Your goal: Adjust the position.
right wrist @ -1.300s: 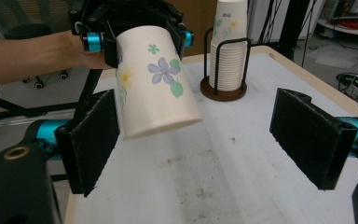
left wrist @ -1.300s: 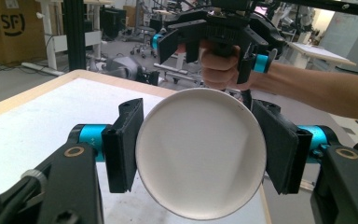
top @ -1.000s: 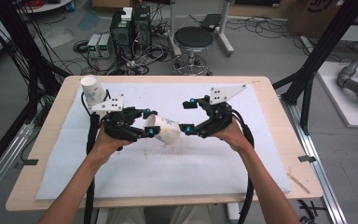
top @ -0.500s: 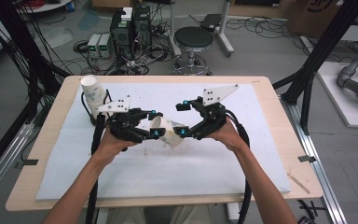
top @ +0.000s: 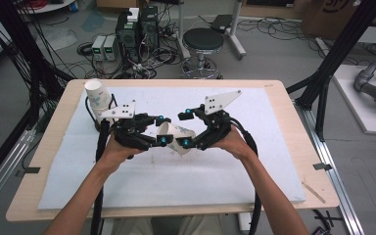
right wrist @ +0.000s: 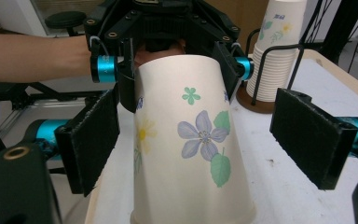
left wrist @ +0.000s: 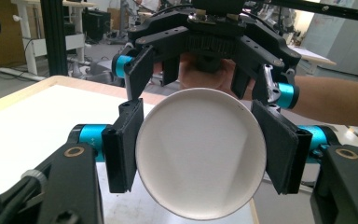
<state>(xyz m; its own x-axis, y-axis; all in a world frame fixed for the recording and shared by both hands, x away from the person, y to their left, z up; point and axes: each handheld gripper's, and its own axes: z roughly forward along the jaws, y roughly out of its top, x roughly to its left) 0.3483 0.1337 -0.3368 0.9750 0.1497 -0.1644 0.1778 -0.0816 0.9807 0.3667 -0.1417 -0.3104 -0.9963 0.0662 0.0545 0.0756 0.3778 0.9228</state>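
The wooden counter (top: 279,105) carries a white mat (top: 254,166) that leaves a bare wood border on all sides, and most of the mat lies open, widest toward six o'clock and three o'clock. Around the counter the grey floor is crowded: black frame posts at nine and three o'clock, a round black stool (top: 203,41) at twelve, and computer boxes with tangled cables (top: 132,34) at eleven. Near the counter's ten o'clock corner a stack of paper cups (top: 97,95) stands in a black wire holder on a round wooden base, just beside the left tool's grey plate. At the mat's middle both forearms meet from six o'clock. The left tool (top: 159,129) is clenched on a paper cup (top: 175,137), its black padded jaws pressing either side near the rim; in the left gripper view the cup's round white mouth faces the camera. The cup is smooth, tapered, white with printed blue and yellow flowers and green leaves, and it lies tilted on its side above the mat. The right tool (top: 186,128) is released: in the right gripper view its ribbed jaws stand apart from the cup's sides, with a clear gap at the right.
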